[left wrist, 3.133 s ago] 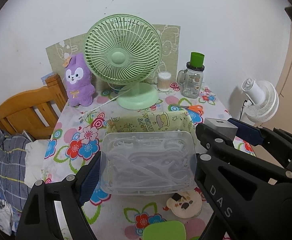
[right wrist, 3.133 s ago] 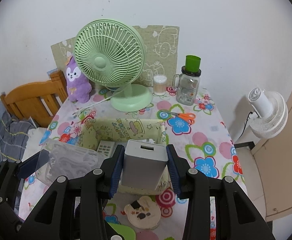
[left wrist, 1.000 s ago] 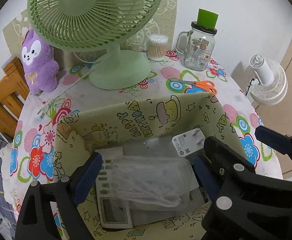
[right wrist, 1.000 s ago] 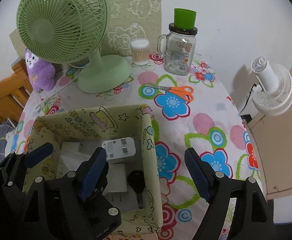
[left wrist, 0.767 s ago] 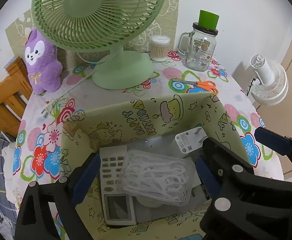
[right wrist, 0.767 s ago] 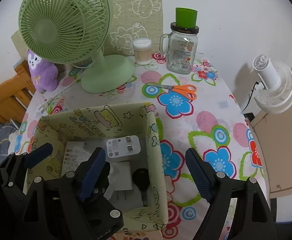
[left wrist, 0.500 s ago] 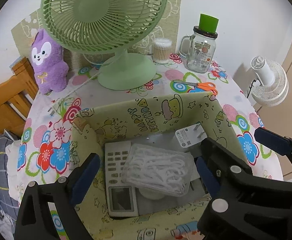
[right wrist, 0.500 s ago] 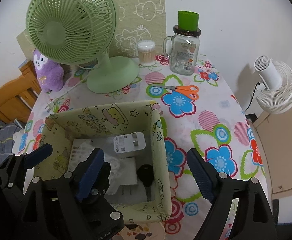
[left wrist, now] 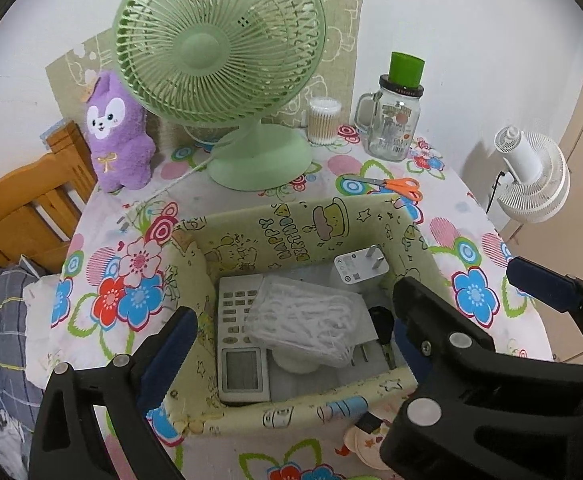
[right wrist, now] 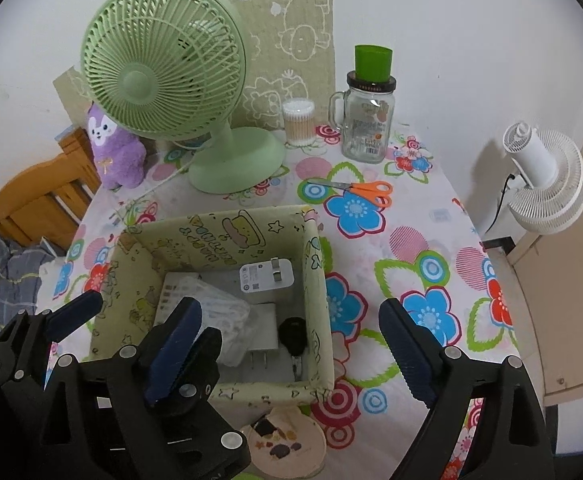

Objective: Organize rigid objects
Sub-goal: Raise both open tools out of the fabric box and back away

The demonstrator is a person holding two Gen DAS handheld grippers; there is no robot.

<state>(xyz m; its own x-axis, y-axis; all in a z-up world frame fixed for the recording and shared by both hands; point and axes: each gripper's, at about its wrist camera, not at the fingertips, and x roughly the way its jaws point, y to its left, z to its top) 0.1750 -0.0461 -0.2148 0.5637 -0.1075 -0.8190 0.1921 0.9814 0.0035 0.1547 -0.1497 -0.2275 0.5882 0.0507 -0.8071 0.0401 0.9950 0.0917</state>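
Flowered table is seen bearing a fabric box already loaded with calculator, clear case and charger; scissors remain outside. Left gripper and right gripper fingers are opening, nothing held.

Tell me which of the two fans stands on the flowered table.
The pale green round-caged desk fan stands on the tablecloth at the back, beside the purple plush. The small white fan sits off the table's right edge, lower down.
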